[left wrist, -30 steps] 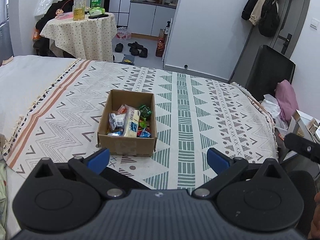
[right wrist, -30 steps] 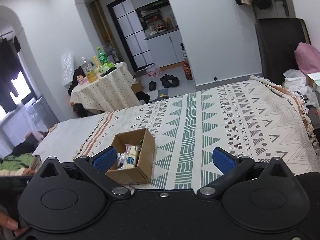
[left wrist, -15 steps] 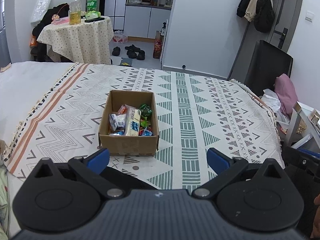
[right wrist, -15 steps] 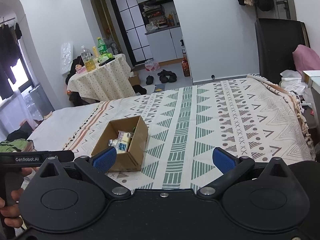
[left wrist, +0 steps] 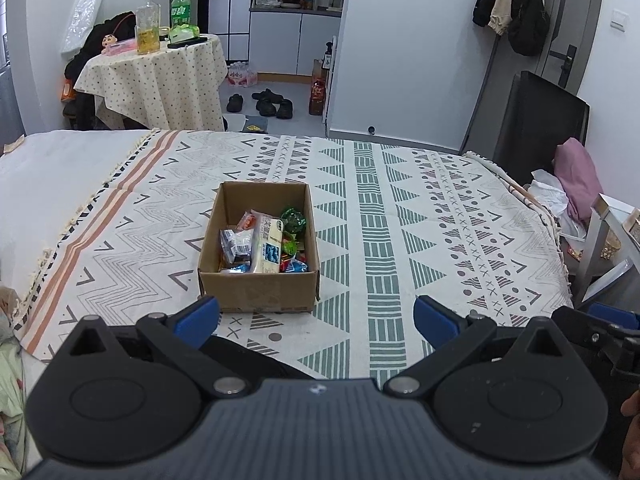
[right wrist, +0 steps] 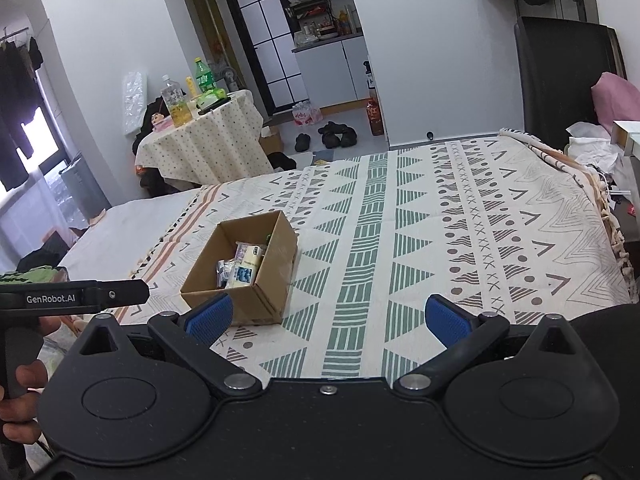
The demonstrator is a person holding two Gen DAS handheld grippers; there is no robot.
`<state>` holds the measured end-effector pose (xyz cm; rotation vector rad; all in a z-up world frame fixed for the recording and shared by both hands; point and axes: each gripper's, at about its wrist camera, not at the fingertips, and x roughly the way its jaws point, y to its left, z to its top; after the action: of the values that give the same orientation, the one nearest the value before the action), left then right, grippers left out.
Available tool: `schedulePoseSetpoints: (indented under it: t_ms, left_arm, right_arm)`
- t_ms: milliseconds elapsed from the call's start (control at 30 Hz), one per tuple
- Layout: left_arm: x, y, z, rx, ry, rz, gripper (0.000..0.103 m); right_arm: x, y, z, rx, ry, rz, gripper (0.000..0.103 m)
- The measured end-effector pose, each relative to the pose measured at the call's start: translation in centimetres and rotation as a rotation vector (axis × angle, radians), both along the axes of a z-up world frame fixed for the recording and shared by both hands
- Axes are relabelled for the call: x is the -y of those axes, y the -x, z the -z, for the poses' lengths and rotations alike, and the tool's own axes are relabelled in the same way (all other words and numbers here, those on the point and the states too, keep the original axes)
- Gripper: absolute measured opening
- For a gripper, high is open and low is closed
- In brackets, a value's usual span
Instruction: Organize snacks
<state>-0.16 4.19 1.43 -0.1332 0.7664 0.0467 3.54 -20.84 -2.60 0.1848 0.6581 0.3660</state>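
Note:
An open cardboard box (left wrist: 260, 292) sits on the patterned bedspread (left wrist: 420, 240) and holds several snack packets, among them a pale yellow pack (left wrist: 268, 246) and a green wrapper (left wrist: 293, 219). The box also shows in the right wrist view (right wrist: 276, 276). My left gripper (left wrist: 316, 320) is open and empty, just in front of the box. My right gripper (right wrist: 326, 320) is open and empty, to the right of the box and back from it.
A small table (left wrist: 160, 76) with bottles stands beyond the bed at the left. A black chair (left wrist: 536, 128) and pink cloth (left wrist: 578, 180) stand at the right edge. The left gripper's handle (right wrist: 72, 300) shows at the left of the right wrist view.
Both grippers have drawn back and risen slightly; the box sits a little further away in both views. The jaws stayed open.

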Motion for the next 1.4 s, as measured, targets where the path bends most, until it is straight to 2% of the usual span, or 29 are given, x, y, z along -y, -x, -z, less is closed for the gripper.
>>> schedulePoseSetpoints:
  t_ms: [1400]
  left_arm:
    - [-0.05,0.28,-0.15,0.005,-0.005,0.004,0.103]
  right_arm:
    - [-0.22,0.34,-0.29,0.008,0.002,-0.005,0.103]
